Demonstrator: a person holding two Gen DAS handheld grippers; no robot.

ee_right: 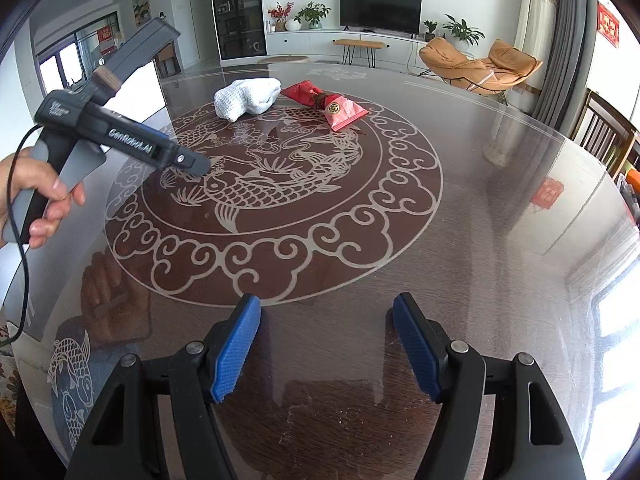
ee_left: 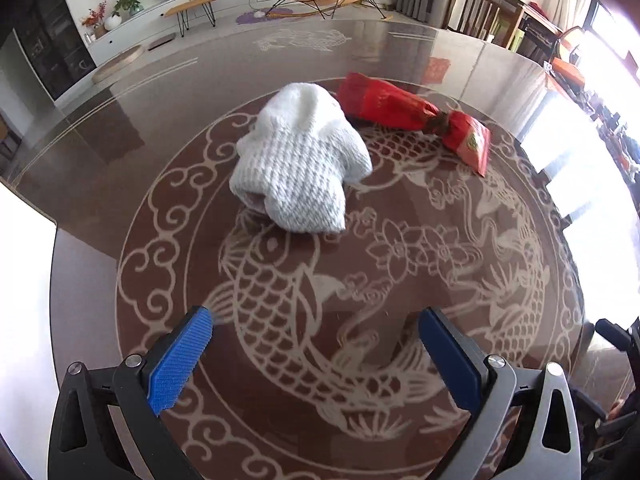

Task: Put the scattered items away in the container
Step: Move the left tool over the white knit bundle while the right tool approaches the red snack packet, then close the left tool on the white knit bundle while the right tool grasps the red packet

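Observation:
A white knitted cloth (ee_left: 300, 160) lies bunched on the round glass-topped table (ee_left: 120, 128). A red wrapped packet (ee_left: 412, 114) tied in the middle lies just behind and right of it, close beside it. My left gripper (ee_left: 316, 320) is open and empty, above the fish pattern, a short way in front of the cloth. In the right wrist view the cloth (ee_right: 246, 98) and red packet (ee_right: 324, 102) lie at the far side of the table. My right gripper (ee_right: 326, 308) is open and empty near the table's front edge. No container is in view.
The left hand-held gripper body (ee_right: 116, 136) with its cable shows at the left of the right wrist view. Wooden chairs (ee_right: 608, 132) stand at the table's right. An orange lounge chair (ee_right: 480, 66) and a TV unit (ee_right: 380, 12) stand beyond the table.

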